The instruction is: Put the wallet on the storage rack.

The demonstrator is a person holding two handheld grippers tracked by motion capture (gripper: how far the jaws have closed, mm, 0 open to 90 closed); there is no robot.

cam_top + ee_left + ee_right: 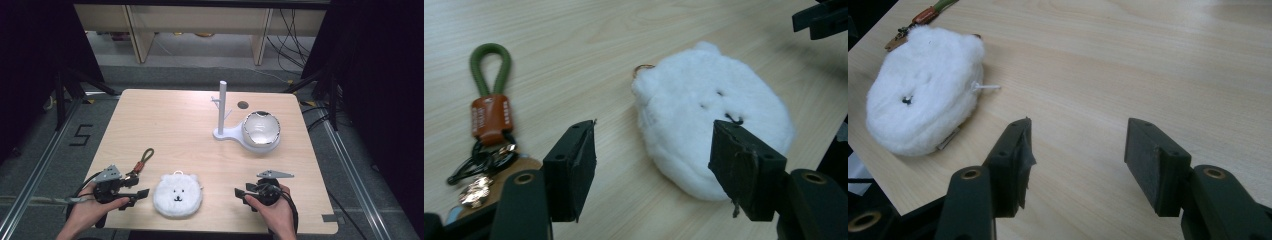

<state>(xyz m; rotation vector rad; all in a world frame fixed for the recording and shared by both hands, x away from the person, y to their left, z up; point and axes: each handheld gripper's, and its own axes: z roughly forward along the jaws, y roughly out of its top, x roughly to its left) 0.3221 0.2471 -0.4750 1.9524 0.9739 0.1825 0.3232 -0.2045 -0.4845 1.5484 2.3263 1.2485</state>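
1. Glossy bowl (260, 129) sits on the base of a white stand (221, 107), far side of the wooden table (165, 120); contents cannot be told.
2. Fluffy white bear pouch (177, 194) lies flat at the near edge, between both grippers.
3. Left gripper view: green cord keychain (490, 102), orange tab, metal ring, beside the pouch.
4. Left gripper (135, 196): jaws spread, holding nothing.
5. Right gripper (242, 193): jaws spread over bare wood.

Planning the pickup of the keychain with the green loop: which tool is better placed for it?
Left, probably. The keychain lies just beyond the left tool, open and empty. The right tool, also open, sits beyond the white plush bear and would have to cross over it.
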